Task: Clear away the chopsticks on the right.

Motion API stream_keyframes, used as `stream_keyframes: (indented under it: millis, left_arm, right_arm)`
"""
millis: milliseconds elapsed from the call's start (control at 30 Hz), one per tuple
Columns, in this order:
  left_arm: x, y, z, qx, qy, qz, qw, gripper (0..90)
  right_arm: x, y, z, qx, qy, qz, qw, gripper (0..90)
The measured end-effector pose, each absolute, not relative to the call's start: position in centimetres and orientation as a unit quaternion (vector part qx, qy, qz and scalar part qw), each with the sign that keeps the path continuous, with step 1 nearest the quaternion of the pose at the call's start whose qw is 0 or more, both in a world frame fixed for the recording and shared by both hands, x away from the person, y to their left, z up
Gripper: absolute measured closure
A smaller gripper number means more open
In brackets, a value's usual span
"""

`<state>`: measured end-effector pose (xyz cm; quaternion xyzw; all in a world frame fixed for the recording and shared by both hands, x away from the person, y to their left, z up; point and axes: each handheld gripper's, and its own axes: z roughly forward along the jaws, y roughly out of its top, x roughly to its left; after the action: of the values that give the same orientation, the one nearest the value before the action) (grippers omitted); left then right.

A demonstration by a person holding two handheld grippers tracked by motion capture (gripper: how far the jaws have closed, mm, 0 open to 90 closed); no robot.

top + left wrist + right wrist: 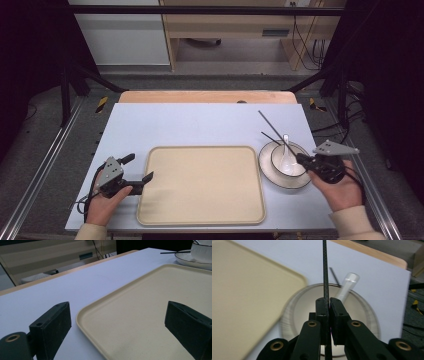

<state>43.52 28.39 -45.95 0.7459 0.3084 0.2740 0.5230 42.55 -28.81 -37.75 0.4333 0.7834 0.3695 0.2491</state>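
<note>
Your right claw (327,315) is clamped tight on one black chopstick (324,270), right over the bowl (280,162) with the white spoon (286,152). Left claw (138,172) sits wide open, straddling the beige tray's (200,215) left edge on the worktop (200,122).

Worktop (200,120): tray (202,185) at centre, before you. Plate (266,170) just right of the tray; bowl (276,159) on the plate; spoon (286,150) in the bowl. One chopstick (270,138) rests across the plate's far rim; the other chopstick (272,126) slants above it.
</note>
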Motion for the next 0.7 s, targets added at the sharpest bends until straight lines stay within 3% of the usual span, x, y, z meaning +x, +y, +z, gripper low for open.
stream_keyframes:
  millis: [267,700]
  left_arm:
    - [43.4,28.7,-45.8,0.741,0.314,0.283,0.522,6.4]
    - [43.4,28.6,-45.8,0.74,0.312,0.282,0.524,6.4]
  right_arm:
    - [40.2,-21.5,-39.6,0.406,0.816,0.352,0.214,85.7]
    - [39.1,-15.7,-44.8,0.402,0.843,0.321,0.158,85.6]
